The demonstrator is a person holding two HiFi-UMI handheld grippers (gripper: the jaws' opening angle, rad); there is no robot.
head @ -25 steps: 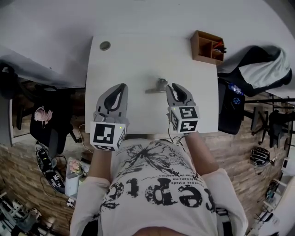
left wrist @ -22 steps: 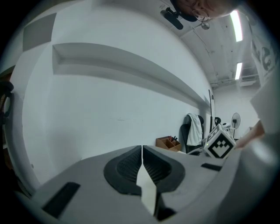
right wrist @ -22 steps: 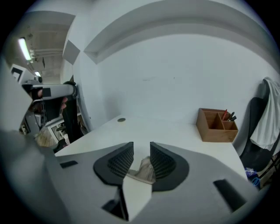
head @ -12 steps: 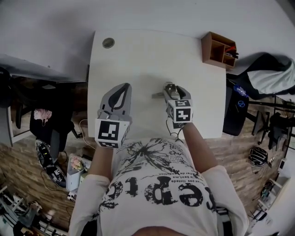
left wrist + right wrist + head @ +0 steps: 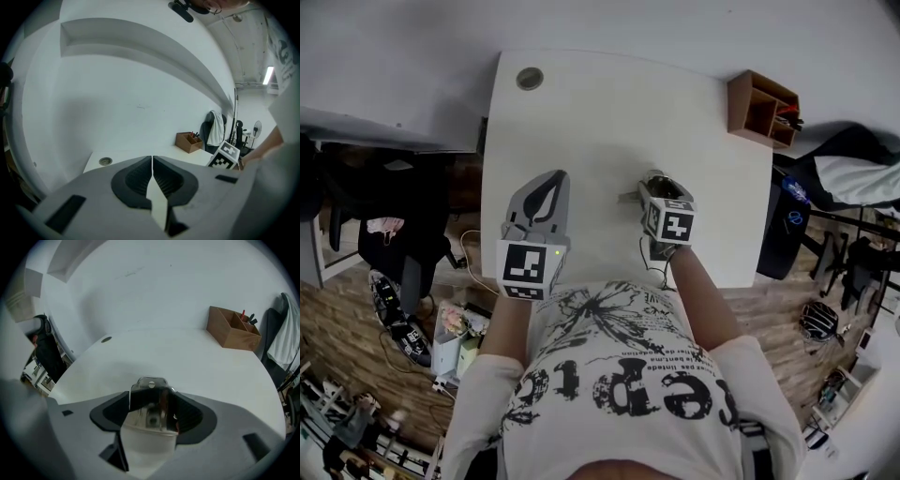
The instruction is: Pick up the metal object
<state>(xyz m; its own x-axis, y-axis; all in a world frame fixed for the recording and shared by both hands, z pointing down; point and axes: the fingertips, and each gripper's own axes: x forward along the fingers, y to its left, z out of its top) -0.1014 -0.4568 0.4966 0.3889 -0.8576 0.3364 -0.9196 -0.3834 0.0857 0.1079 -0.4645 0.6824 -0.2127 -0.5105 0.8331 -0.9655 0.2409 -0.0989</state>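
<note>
The metal object (image 5: 150,401) is a shiny steel piece with a screw hole at its top. It lies on the white table (image 5: 600,112) and stands between the jaws of my right gripper (image 5: 152,397). Those jaws are opening wide around it, one on each side. From the head view, the right gripper (image 5: 659,184) covers most of the metal object (image 5: 629,197), and only a short handle sticks out to the left. My left gripper (image 5: 546,180) hovers over the table's left half, shut and empty, with its tips (image 5: 152,158) together.
A wooden desk organizer (image 5: 761,107) with pens sits at the table's far right corner. A round cable grommet (image 5: 530,78) is at the far left. A chair draped with clothes (image 5: 848,173) stands right of the table. A white wall runs behind.
My right gripper has moved forward over the metal object and its jaws have spread wide around it. The left gripper has hardly moved.
</note>
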